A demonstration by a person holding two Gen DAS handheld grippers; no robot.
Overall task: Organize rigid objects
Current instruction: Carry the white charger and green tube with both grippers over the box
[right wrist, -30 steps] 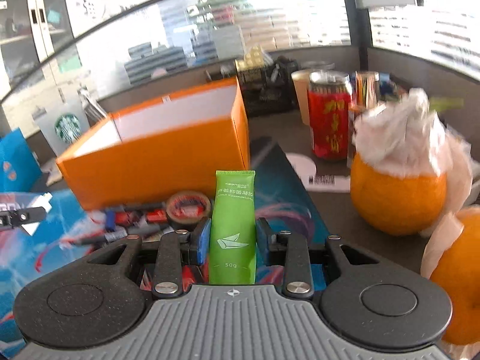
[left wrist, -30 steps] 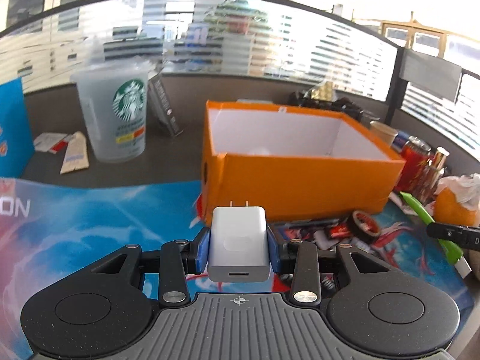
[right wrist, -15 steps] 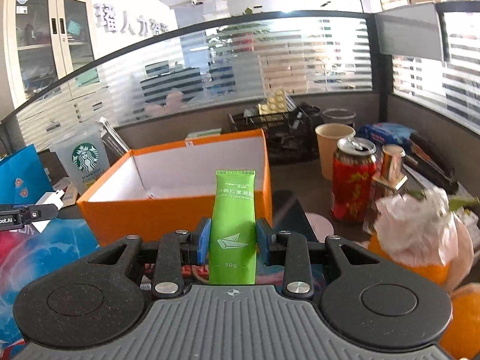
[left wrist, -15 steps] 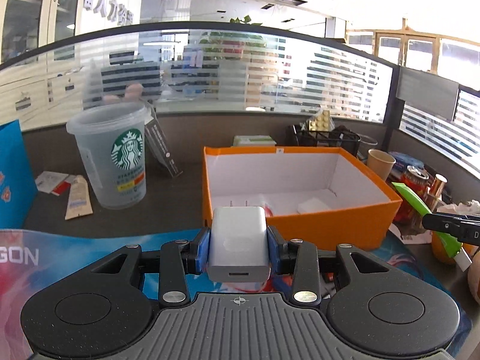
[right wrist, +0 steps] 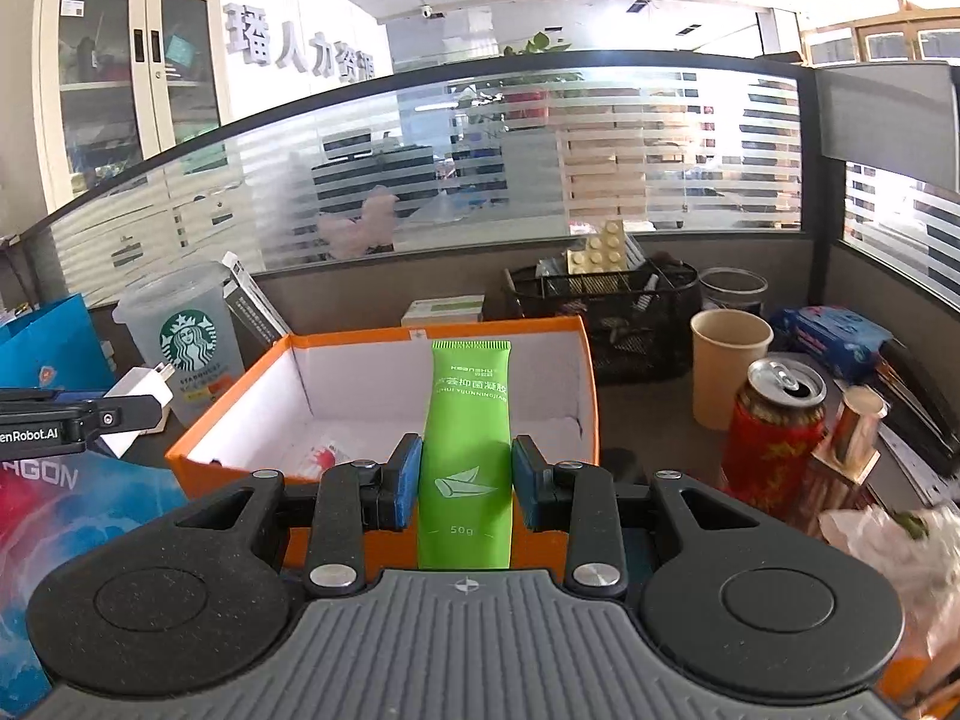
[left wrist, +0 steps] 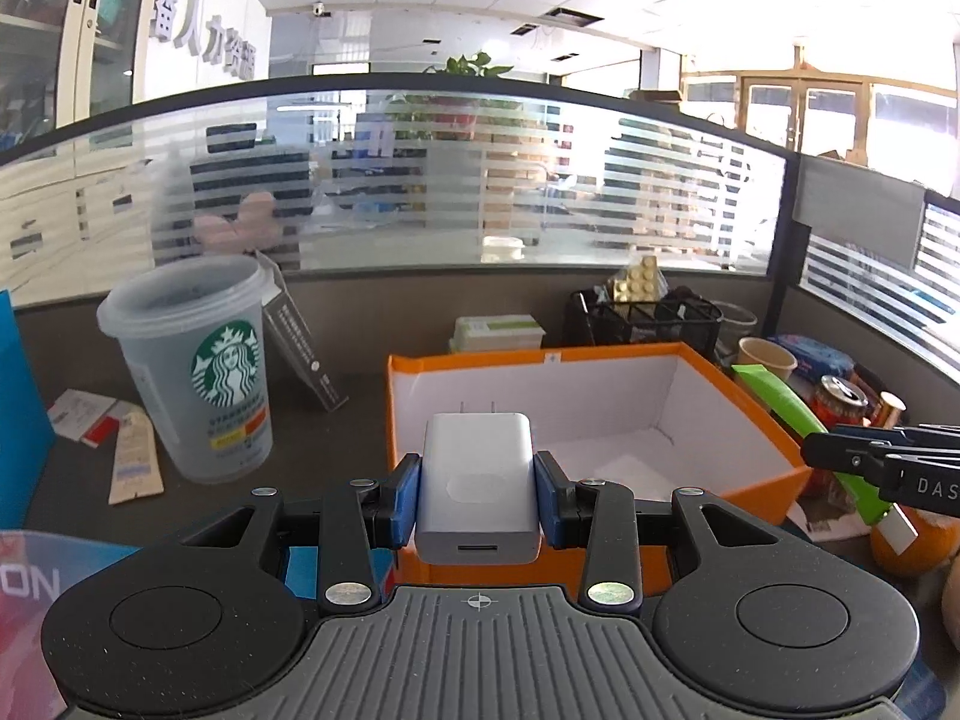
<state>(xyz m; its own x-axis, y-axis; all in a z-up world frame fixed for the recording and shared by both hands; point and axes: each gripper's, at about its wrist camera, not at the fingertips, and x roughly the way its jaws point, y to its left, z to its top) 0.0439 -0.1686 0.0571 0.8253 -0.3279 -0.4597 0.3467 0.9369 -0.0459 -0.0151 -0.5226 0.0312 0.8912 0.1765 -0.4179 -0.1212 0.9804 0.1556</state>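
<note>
Orange box (right wrist: 384,483): centre of the right wrist frame, open-topped, white inside; a small red-and-white item lies on its floor, too small to identify.
Starbucks cup (left wrist: 198,369): left of the box in the left wrist frame, translucent; contents unclear.
Paper cup (right wrist: 729,366): right of the box; interior hidden.
Red can (right wrist: 771,441): opened, lower right.
Left gripper (left wrist: 477,489): clamped on a white charger (left wrist: 477,480), prongs pointing up, low centre before the box.
Right gripper (right wrist: 462,483): clenched around a green tube (right wrist: 468,456), upright; its bottom end is cut off behind the gripper body.
</note>
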